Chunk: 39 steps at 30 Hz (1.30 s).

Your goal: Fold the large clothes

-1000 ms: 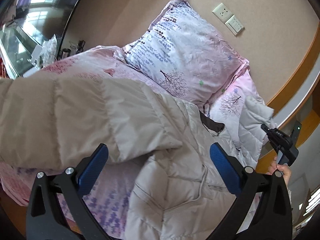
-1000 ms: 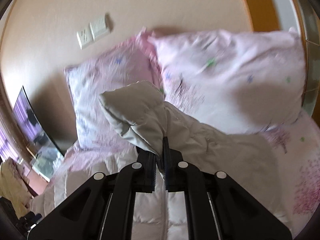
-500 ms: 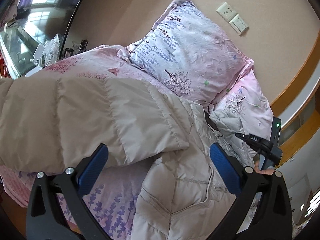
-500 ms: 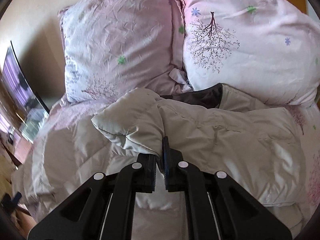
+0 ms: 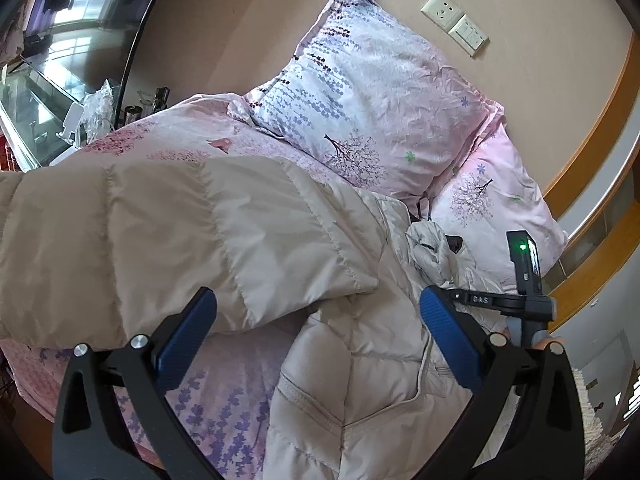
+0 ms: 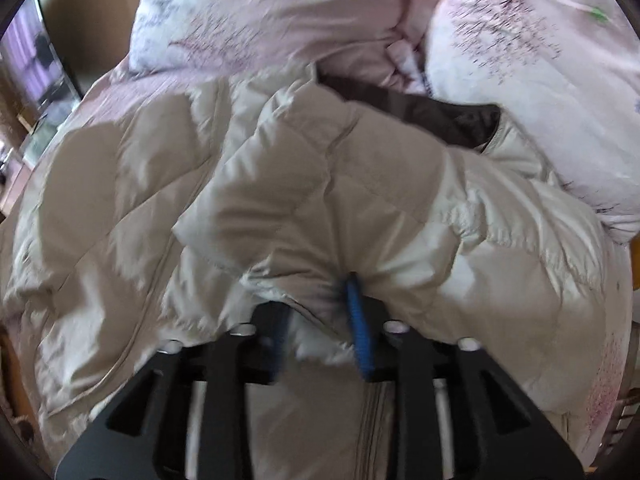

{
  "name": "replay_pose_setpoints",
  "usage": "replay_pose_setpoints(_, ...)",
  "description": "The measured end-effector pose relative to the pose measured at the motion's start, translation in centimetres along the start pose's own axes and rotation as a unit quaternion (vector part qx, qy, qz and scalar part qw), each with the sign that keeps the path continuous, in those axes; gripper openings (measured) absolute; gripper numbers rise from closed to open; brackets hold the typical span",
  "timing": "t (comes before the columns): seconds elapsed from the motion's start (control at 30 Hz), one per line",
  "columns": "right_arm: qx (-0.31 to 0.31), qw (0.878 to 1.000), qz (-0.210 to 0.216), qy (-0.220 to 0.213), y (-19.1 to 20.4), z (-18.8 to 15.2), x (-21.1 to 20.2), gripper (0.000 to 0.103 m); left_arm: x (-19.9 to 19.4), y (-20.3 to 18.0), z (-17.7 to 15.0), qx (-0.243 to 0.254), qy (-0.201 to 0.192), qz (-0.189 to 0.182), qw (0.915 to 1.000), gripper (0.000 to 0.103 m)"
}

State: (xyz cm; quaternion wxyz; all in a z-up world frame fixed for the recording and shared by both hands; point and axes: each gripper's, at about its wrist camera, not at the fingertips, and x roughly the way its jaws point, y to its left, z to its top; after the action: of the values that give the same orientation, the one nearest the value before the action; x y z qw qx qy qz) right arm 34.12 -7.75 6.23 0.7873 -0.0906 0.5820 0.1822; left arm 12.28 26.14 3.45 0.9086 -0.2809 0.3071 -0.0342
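A beige quilted down jacket (image 5: 360, 380) lies on the bed, its collar towards the pillows. One sleeve (image 5: 180, 240) lies folded across, to the left. My left gripper (image 5: 316, 340) is open and empty, hovering above the jacket's body. My right gripper (image 6: 320, 320) has its jaws partly apart, with the other sleeve (image 6: 320, 200) bunched between the blue pads and resting on the jacket's body (image 6: 100, 220). The dark collar lining (image 6: 420, 112) shows near the pillows. The right gripper also shows in the left wrist view (image 5: 472, 300).
Two pink floral pillows (image 5: 380, 92) (image 5: 492, 208) lean on the beige wall with a socket and switch (image 5: 454, 22). A pink floral duvet (image 5: 160, 148) covers the bed. A glass-topped side table with clutter (image 5: 80, 112) stands at the left. A wooden ledge (image 5: 592, 184) runs at the right.
My right gripper has carried the sleeve down and over the jacket's body, and its jaws have started to part. My left gripper stays open and nearly still.
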Motion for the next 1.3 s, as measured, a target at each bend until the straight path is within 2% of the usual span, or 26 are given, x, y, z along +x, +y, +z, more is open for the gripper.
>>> replay_pose_setpoints(0.03,-0.004,1.000,0.029,-0.008,0.4,-0.2,-0.6,0.091,0.0,0.1,0.1,-0.001,0.000,0.001,1.0000,0.101)
replay_pose_setpoints(0.07,-0.014,0.999,0.031,-0.020,1.0,-0.3,-1.2,0.090,0.0,0.1,0.1,-0.001,-0.001,0.002,1.0000,0.101)
replay_pose_setpoints(0.1,-0.022,0.999,0.022,-0.043,1.5,-0.4,-2.1,0.087,0.0,0.2,0.0,-0.002,0.000,0.003,1.0000,0.101)
replay_pose_setpoints(0.13,-0.022,0.998,0.022,-0.060,1.7,-0.4,-2.7,0.077,0.0,0.3,0.0,-0.003,0.000,0.004,1.0000,0.101)
replay_pose_setpoints(0.2,0.004,0.995,0.023,-0.101,1.3,0.1,-3.9,0.066,0.1,0.3,0.0,-0.002,0.002,0.004,1.0000,0.101)
replay_pose_setpoints(0.23,0.019,0.994,0.019,-0.109,0.8,0.4,-3.9,0.055,0.1,0.1,0.0,-0.001,0.001,0.005,1.0000,0.101)
replay_pose_setpoints(0.27,0.038,0.992,0.017,-0.115,0.2,0.9,-3.8,0.050,0.1,0.0,0.0,0.001,0.000,0.005,1.0000,0.101)
replay_pose_setpoints(0.33,0.067,0.991,0.017,-0.113,-0.8,1.8,-2.7,0.036,0.0,-0.3,-0.1,0.010,-0.004,0.007,0.9999,0.101)
replay_pose_setpoints(0.4,0.068,0.993,0.014,-0.097,-0.8,2.3,-1.3,0.028,0.0,-0.7,0.0,0.023,-0.009,0.016,0.9996,0.101)
replay_pose_setpoints(0.47,0.049,0.997,0.000,-0.066,0.2,2.6,0.8,0.027,0.0,-0.6,0.0,0.024,-0.009,0.022,0.9994,0.101)
replay_pose_setpoints(0.57,0.016,0.998,-0.036,-0.045,1.3,2.7,2.7,0.026,-0.2,0.3,-0.2,0.014,-0.003,0.027,0.9995,0.101)
replay_pose_setpoints(0.67,0.008,0.998,-0.049,-0.033,1.5,3.1,3.7,0.027,-0.8,1.4,-0.5,0.002,-0.002,0.030,0.9995,0.101)
replay_pose_setpoints(0.8,0.006,0.999,-0.046,-0.023,1.1,3.4,4.1,0.028,-2.0,3.3,-0.9,-0.022,-0.008,0.041,0.9989,0.101)
replay_pose_setpoints(0.87,0.027,0.999,-0.007,-0.028,0.5,3.2,2.7,0.028,-2.6,4.5,-1.0,-0.045,-0.008,0.047,0.9979,0.101)
replay_pose_setpoints(0.9,0.042,0.998,0.024,-0.035,0.1,2.9,1.8,0.036,-2.9,5.1,-1.1,-0.056,-0.008,0.051,0.9971,0.101)
replay_pose_setpoints(0.93,0.059,0.995,0.061,-0.052,-0.6,2.5,0.4,0.051,-3.3,5.9,-1.2,-0.071,-0.006,0.054,0.9960,0.101)
replay_pose_setpoints(1.0,0.067,0.991,0.082,-0.087,-1.0,1.7,-1.8,0.066,-3.9,7.2,-1.5,-0.099,-0.005,0.051,0.9937,0.098)
replay_pose_setpoints(1.03,0.062,0.989,0.082,-0.102,-1.1,1.2,-3.0,0.066,-4.1,7.7,-1.6,-0.112,-0.004,0.050,0.9924,0.098)
replay_pose_setpoints(1.2,0.061,0.986,0.098,-0.120,-2.0,-0.6,-5.5,0.066,-4.6,11.2,-2.7,-0.204,-0.003,0.055,0.9774,0.092)
replay_pose_setpoints(1.23,0.060,0.986,0.101,-0.121,-2.2,-0.7,-5.8,0.067,-4.5,11.8,-2.9,-0.223,-0.003,0.056,0.9733,0.091)
replay_pose_setpoints(1.3,0.057,0.985,0.104,-0.125,-2.1,-1.2,-6.3,0.067,-4.4,13.4,-3.4,-0.269,-0.002,0.060,0.9611,0.083)
